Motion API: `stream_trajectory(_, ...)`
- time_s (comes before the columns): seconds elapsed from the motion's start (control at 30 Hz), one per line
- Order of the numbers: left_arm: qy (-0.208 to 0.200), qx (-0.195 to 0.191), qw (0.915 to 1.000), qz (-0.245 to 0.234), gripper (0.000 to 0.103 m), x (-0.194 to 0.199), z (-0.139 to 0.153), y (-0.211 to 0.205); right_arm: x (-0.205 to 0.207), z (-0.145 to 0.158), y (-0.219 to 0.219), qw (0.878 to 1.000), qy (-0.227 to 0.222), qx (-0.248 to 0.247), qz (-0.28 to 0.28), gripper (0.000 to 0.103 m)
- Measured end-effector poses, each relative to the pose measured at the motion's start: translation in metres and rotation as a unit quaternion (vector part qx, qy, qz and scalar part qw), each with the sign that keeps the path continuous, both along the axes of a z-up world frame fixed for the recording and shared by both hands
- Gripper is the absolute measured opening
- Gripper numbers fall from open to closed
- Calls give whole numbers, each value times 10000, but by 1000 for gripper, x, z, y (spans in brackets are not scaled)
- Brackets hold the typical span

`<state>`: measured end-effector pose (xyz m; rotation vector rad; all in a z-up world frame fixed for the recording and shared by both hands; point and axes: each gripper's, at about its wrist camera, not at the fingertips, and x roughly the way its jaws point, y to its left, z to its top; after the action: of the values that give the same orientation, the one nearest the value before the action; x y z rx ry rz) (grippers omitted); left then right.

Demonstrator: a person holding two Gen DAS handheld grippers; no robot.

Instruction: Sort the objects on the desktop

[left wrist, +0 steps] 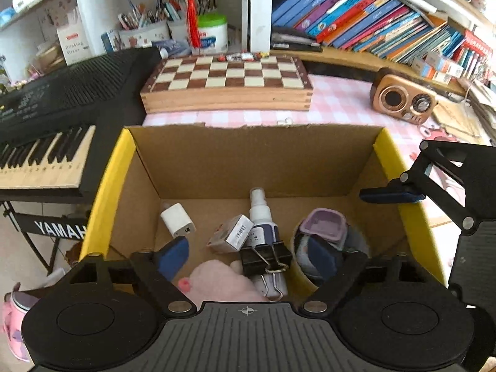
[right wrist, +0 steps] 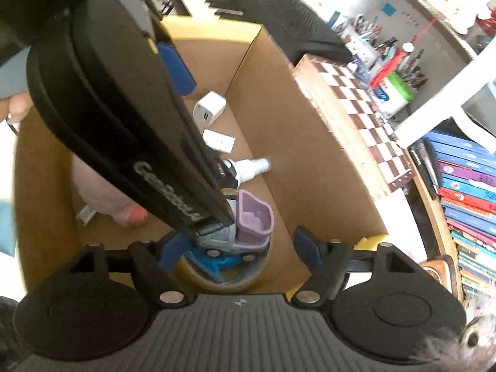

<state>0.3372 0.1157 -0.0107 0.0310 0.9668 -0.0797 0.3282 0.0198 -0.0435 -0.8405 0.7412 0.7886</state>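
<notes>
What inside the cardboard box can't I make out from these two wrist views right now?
- Pink plush toy: left wrist view, its lower part cut off by the left gripper body.
- Roll of tape under the grey and purple toy truck: right wrist view, mostly covered by the truck.
- Label on the small silver staple box: too small to read.
- Box floor at left: right wrist view, blocked by the other gripper's black body.
</notes>
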Motion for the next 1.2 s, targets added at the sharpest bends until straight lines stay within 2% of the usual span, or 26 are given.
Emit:
stream_trajectory(0.2,-583,-5,9982,-117,94,-34,30,-8,-22,28,-20,9979,-343,421,-363,79)
stream_trajectory(0.4,-1319,-81,9912,-75,95,-76,63,-17,-67,59,-50,9889,-685,979,-883,81)
stream_trajectory(0.57,-1921,-70,9813,-87,96,-120,85,-24,-103,78,-75,9739,-1022,1487,-1380,83)
stream_trajectory(0.73,-2387,-78,9711,-13,99,-171,98,-29,-146,89,-99,9520,-1300,1891,-2024,86)
stream_trajectory(0.97,-2451,-252,9691,112,101,-229,92,-32,-211,83,-126,9204,-1254,2391,-2827,89)
stream_trajectory(1.2,-2055,-353,9778,192,101,-265,68,-33,-260,59,-144,9020,-878,2492,-3415,90)
